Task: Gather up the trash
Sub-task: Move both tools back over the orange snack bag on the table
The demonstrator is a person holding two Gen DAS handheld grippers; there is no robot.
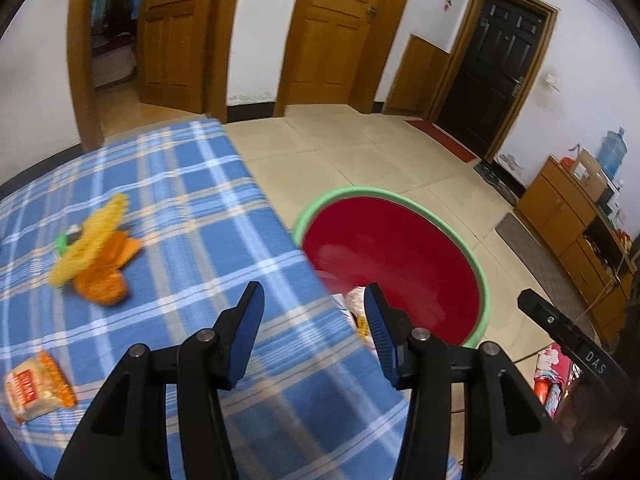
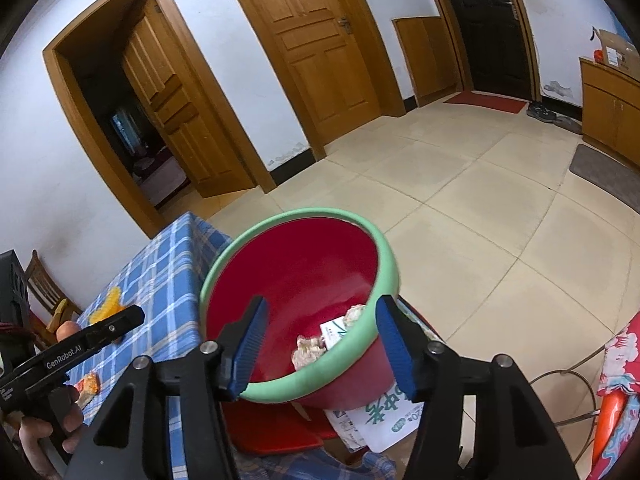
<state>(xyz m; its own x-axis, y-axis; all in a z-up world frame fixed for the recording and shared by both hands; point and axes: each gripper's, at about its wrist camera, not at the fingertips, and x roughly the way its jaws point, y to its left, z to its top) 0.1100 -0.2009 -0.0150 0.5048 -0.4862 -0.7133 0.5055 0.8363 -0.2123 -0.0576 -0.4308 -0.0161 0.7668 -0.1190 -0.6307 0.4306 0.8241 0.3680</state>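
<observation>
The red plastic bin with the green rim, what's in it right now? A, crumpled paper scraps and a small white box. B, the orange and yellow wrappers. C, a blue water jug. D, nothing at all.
A: the right wrist view looks into the red plastic bin with the green rim and shows crumpled paper scraps beside a small white box at its bottom.

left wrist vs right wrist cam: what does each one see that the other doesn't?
Left wrist only: the water jug on the wooden cabinet, and the red snack packet low at right.

Right wrist only: the crumpled paper and small white box inside the basin, the printed bag under it, the chair by the wall, and the person's hand gripping the left gripper.

Both: the red basin with green rim, the yellow-orange wrappers and the small packet on the blue plaid tablecloth. The left gripper and right gripper are both open and empty.
</observation>
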